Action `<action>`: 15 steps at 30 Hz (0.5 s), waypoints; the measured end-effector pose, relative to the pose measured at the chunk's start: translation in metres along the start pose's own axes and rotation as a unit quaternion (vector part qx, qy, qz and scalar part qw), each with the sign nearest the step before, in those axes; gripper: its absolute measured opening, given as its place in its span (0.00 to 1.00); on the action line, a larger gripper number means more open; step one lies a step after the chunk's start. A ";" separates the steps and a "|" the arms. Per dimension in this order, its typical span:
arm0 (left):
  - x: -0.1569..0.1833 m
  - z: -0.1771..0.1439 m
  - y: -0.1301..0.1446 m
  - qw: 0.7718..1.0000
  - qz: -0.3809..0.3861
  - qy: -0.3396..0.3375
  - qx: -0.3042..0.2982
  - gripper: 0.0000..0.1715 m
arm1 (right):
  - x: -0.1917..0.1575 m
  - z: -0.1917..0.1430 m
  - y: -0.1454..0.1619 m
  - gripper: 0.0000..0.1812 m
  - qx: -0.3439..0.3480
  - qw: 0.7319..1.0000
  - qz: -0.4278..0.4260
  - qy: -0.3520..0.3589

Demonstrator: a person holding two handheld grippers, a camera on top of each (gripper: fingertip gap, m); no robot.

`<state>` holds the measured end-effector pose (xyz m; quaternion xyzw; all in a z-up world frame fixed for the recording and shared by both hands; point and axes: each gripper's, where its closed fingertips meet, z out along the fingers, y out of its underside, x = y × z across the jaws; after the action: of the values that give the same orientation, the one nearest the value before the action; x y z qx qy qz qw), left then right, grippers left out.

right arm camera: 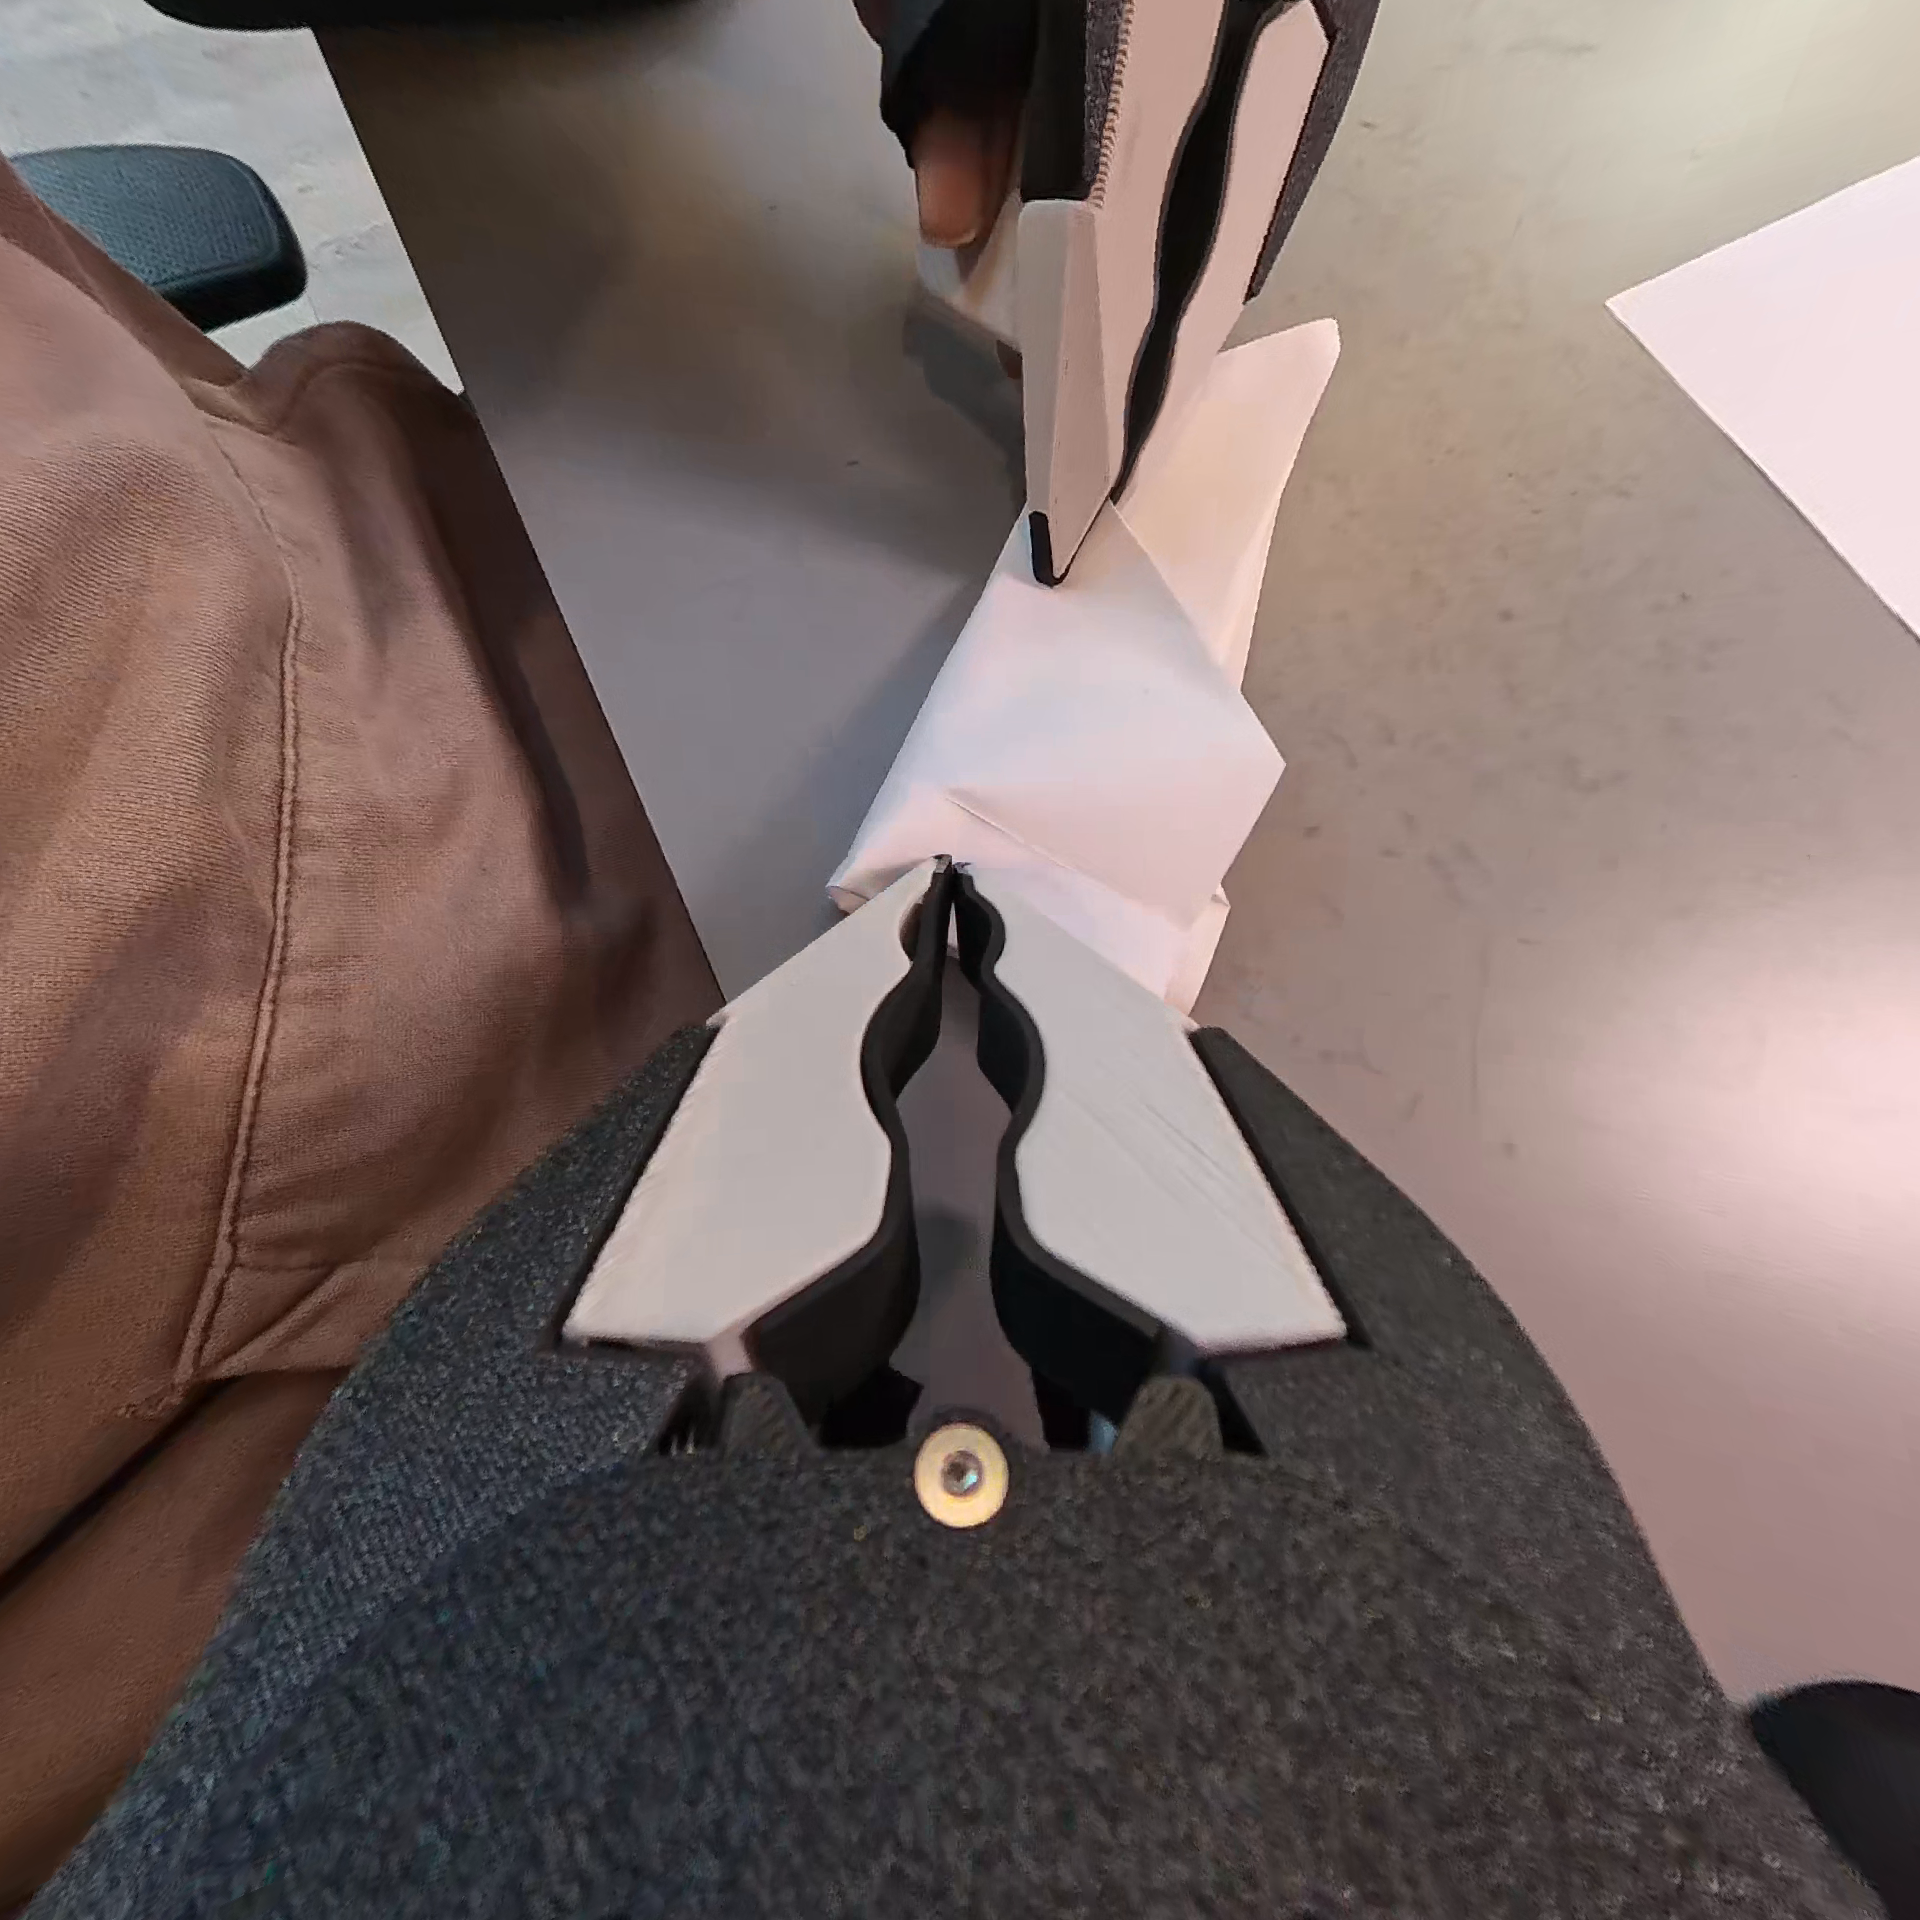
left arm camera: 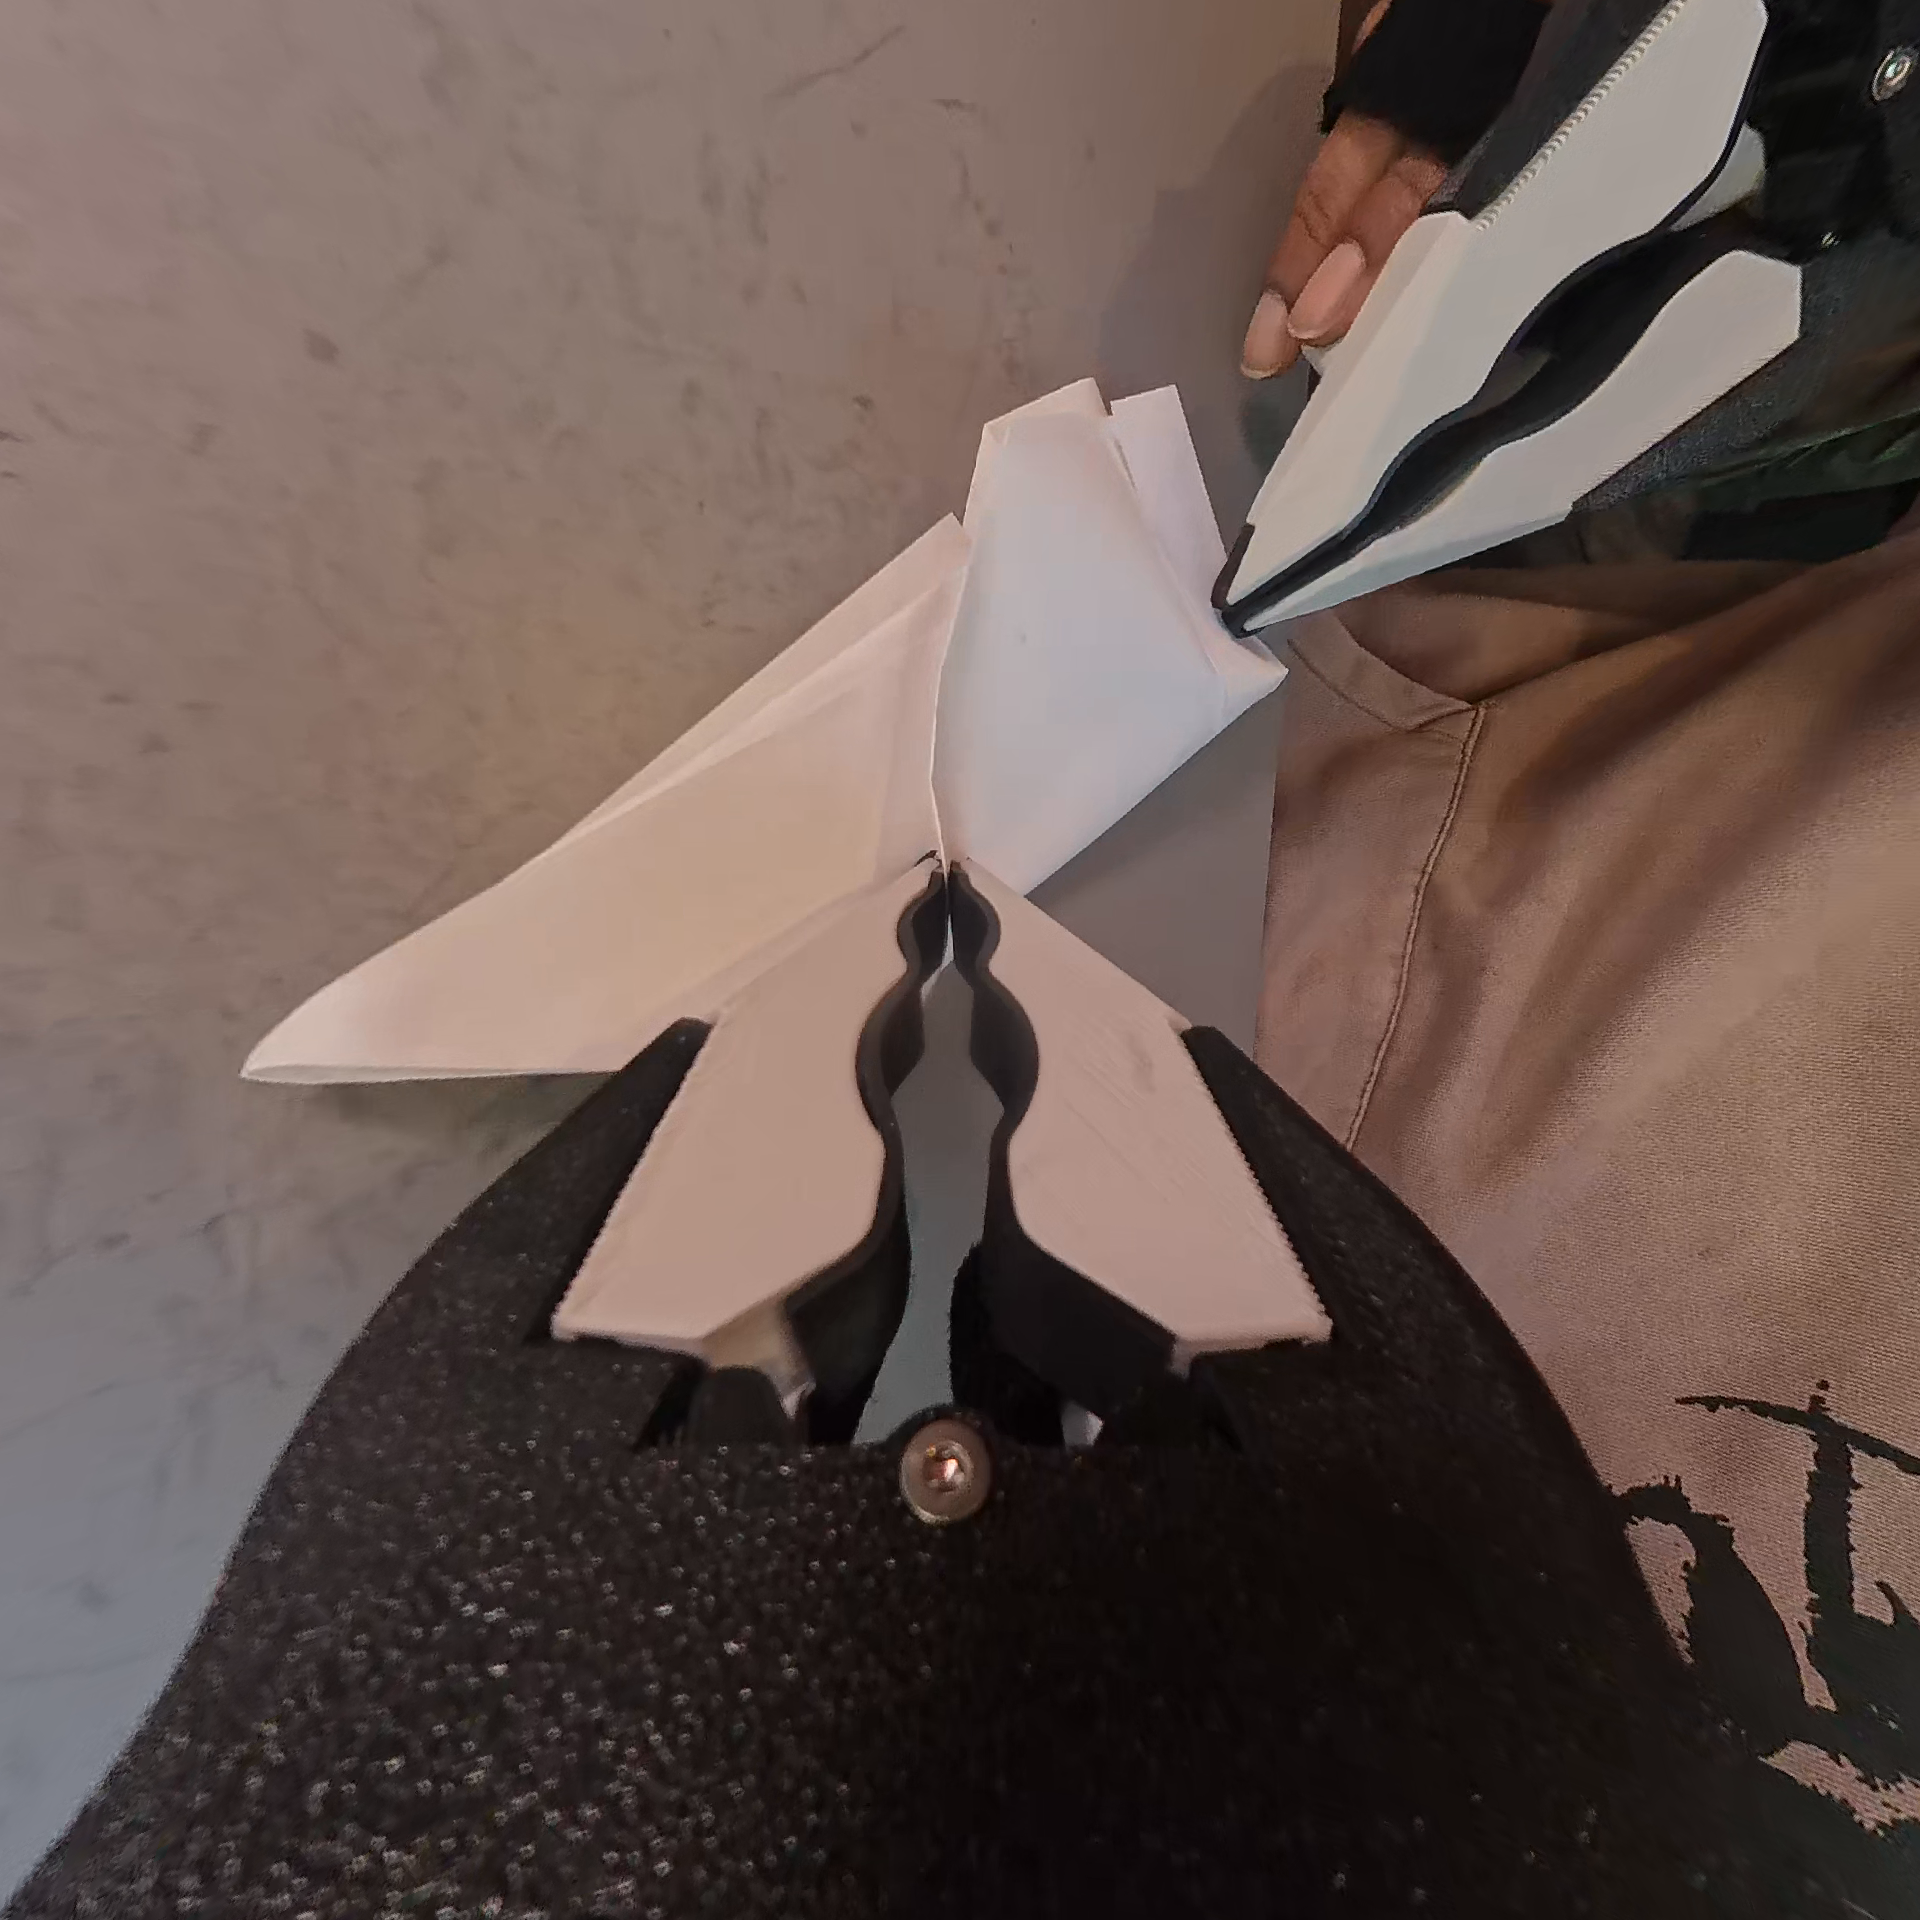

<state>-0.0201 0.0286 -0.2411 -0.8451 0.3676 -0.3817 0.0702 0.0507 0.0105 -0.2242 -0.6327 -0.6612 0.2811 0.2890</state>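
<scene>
A folded white paper shape (left arm camera: 810,831) with pointed wings is held in the air above a grey table (left arm camera: 416,416). My left gripper (left arm camera: 948,868) is shut on the paper's central fold. My right gripper (left arm camera: 1236,613) is shut on its blunt end corner, at the upper right of the left wrist view. In the right wrist view the same paper (right arm camera: 1081,748) is pinched at its near edge by my right gripper (right arm camera: 948,871), and my left gripper (right arm camera: 1049,566) clamps it from above at the far side.
A flat white sheet (right arm camera: 1808,384) lies on the grey table (right arm camera: 1507,831) at the right. A person in a brown garment (left arm camera: 1610,1039) sits at the table's edge. A black chair armrest (right arm camera: 166,223) shows at the upper left. Spacing between my two grippers at the tips: around 8 centimeters.
</scene>
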 end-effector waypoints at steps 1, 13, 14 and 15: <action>0.000 0.000 0.000 1.000 0.000 0.001 0.000 0.00 | -0.001 -0.002 -0.004 0.00 0.008 1.000 -0.005 0.002; 0.000 0.000 0.000 1.000 0.005 0.003 -0.001 0.00 | -0.019 0.009 -0.001 0.00 -0.021 0.996 -0.084 -0.015; 0.000 0.000 0.000 1.000 0.004 0.005 0.000 0.00 | -0.019 0.009 -0.001 0.00 -0.024 0.995 -0.096 -0.012; 0.000 0.000 0.000 1.000 0.004 0.007 0.001 0.00 | -0.020 0.009 -0.001 0.00 -0.024 0.994 -0.109 -0.010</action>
<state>-0.0198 0.0286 -0.2411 -0.8411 0.3706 -0.3875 0.0704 0.0436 -0.0095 -0.2303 -0.5612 -0.7352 0.2382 0.2962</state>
